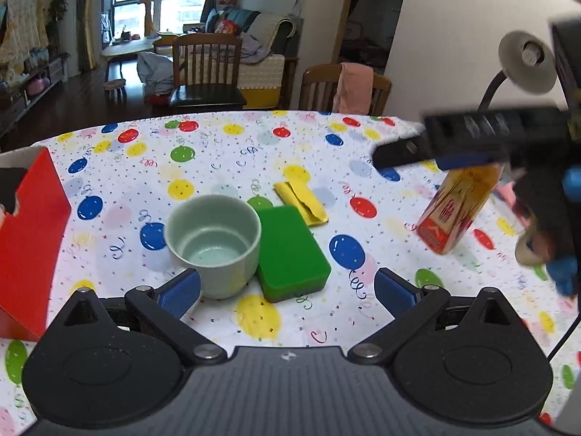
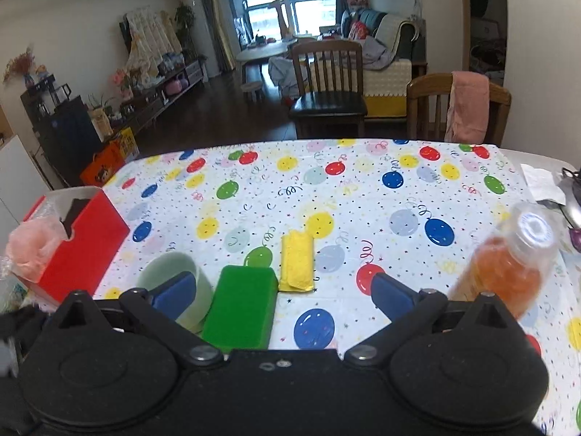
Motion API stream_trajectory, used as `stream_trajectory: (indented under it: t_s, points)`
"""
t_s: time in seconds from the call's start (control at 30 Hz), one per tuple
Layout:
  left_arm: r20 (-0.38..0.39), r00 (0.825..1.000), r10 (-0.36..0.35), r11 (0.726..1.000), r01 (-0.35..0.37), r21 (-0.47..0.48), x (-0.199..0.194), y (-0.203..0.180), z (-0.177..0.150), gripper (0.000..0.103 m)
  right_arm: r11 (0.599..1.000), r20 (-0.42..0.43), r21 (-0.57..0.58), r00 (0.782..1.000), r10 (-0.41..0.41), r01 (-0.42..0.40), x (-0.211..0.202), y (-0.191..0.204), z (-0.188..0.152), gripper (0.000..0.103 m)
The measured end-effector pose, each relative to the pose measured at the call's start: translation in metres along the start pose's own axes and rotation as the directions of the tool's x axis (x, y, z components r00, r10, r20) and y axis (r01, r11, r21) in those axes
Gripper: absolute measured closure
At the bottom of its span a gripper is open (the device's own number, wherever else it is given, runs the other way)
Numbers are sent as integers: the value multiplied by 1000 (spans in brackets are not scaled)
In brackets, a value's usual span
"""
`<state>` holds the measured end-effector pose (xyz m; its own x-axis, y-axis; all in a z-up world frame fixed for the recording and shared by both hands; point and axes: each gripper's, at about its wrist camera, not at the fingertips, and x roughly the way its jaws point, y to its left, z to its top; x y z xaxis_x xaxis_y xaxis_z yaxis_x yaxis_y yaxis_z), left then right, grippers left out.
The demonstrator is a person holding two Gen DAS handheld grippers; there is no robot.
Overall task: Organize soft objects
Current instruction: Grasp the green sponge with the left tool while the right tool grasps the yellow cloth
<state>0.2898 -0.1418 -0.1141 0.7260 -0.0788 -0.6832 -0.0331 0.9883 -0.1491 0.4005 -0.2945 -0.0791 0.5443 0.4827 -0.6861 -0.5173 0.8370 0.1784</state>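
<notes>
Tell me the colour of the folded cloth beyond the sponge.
Yellow: the small folded yellow cloth, clearest in the right wrist view.

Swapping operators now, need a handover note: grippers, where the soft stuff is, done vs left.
Left gripper: open, empty, low over the table near the cup.
Right gripper: open, empty, just short of the green sponge.
Green sponge lies flat, touching the pale green cup on its right side. Folded yellow cloth lies just beyond the sponge.
Red box sits at the table's left edge. An orange bottle stands to the right.
Done: nothing visibly sorted. Left: sponge and cloth both unpicked.
</notes>
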Motion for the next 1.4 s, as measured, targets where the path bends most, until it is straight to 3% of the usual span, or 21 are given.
stream_trajectory:
  t_s: [0.43,0.63,0.9,1.2,1.33,1.4]
  points:
    - [-40,993,107,994,-106,37,72,-47,-27,0,1000,-134,6,991,3,-2,80,-13,22,2]
    - [-59,982,180,983,-181,-7,103,-50,-29,1,1000,-198,20,980,-14,19,124,-23,32,6]
    - [-55,974,220,974,-223,-41,120,-55,-23,1,999,-256,5,966,-32,34,164,-28,33,20]
    - [-89,965,246,966,-251,-55,136,-54,-19,3,997,-264,-5,962,-71,73,191,-25,34,35]
    - [-100,962,256,964,-261,-50,140,-57,-18,12,995,-258,-39,961,-97,90,195,-13,34,41]
    - [-113,959,260,962,-267,-62,142,-55,-17,14,994,-262,-54,959,-106,95,198,-8,32,50]
